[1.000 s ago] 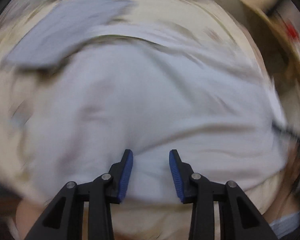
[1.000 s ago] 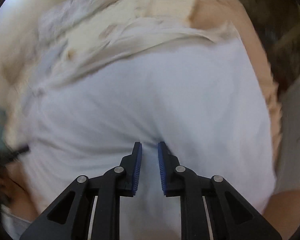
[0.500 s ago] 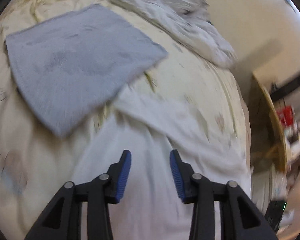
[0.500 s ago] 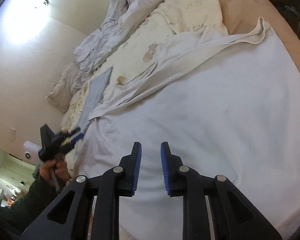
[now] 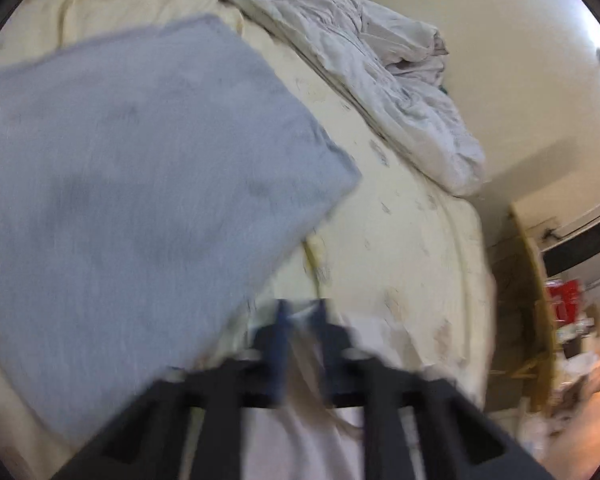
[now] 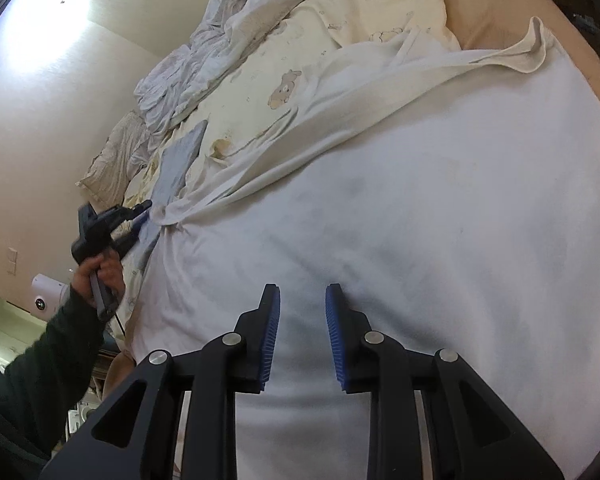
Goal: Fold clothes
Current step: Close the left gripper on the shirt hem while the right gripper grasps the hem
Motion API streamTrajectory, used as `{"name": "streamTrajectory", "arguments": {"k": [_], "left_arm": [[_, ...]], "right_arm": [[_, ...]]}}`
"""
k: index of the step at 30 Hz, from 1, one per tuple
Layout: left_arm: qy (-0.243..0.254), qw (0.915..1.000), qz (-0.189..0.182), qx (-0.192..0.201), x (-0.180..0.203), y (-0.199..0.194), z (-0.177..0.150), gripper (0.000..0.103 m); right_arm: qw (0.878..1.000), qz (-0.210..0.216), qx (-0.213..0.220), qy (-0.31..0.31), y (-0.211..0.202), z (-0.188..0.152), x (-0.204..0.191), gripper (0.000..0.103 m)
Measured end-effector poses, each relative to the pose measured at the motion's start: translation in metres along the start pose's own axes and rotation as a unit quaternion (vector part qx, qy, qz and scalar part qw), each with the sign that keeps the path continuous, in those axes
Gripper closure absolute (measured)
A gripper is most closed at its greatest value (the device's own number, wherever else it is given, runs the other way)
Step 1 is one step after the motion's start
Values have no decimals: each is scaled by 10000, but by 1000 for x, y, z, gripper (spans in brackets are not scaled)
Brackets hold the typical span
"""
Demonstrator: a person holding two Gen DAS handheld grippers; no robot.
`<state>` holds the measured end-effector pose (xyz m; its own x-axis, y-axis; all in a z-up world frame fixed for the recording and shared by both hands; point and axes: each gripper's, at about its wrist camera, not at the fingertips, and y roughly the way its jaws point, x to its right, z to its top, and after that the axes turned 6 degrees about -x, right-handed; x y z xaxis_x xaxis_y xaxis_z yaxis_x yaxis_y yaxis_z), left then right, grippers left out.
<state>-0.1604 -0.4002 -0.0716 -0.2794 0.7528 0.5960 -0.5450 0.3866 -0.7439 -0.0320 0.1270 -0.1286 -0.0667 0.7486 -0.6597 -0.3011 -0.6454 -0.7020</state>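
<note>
In the left wrist view, our left gripper [image 5: 300,320], blurred, has just been closing and pinches a corner of the white garment [image 5: 300,440], just beside the folded grey cloth [image 5: 140,184].

The right wrist view alone shows the garment's long stretch: our right gripper [image 6: 302,312], jaws parted and empty, hovers over its middle, far from that cloth.

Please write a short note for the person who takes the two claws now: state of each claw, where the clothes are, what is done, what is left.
Left claw: just closed, shut on the far corner of the white garment.
Right claw: jaws apart, just opened wider, over the garment's near part, holding nothing.
The garment lies spread on the bed; a grey cloth, apparently folded, lies beside it.
Left: fold the white garment.
</note>
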Motion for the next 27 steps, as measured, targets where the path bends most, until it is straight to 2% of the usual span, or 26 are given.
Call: {"name": "streamTrajectory", "arguments": {"k": [2, 6, 10, 11, 12, 14, 15, 18, 22, 24, 27], "left_arm": [[-116, 9999, -25, -25, 3, 9, 15, 101], [-52, 9996, 282, -75, 9, 27, 35, 102], [-445, 9981, 403, -118, -1, 31, 42, 100], [-441, 9980, 383, -247, -1, 29, 39, 91], [-437, 9977, 363, -376, -1, 27, 36, 76], [-419, 9966, 317, -627, 0, 24, 31, 59], [-333, 9967, 259, -692, 4, 20, 26, 57], [15, 9968, 252, -763, 19, 8, 13, 53], [97, 9967, 378, -706, 32, 7, 12, 53], [208, 9951, 563, -791, 41, 17, 13, 53], [326, 9922, 498, -1091, 52, 28, 8, 53]], "right_arm": [[10000, 28, 12, 39, 0, 1, 2, 76], [9998, 87, 47, 168, 0, 3, 8, 76], [9997, 88, 43, 201, 1, 4, 9, 76], [9998, 84, 49, 188, 1, 4, 9, 75], [9998, 85, 55, 188, 1, 4, 9, 75], [9997, 118, 74, 207, 2, 4, 9, 74], [9996, 144, 82, 229, 2, 3, 10, 73], [9993, 209, 101, 288, 2, 3, 12, 71], [9993, 228, 98, 293, 2, 3, 12, 70], [9993, 209, 91, 285, 0, 4, 10, 70], [9996, 117, 193, 195, -15, 15, 5, 70]]}}
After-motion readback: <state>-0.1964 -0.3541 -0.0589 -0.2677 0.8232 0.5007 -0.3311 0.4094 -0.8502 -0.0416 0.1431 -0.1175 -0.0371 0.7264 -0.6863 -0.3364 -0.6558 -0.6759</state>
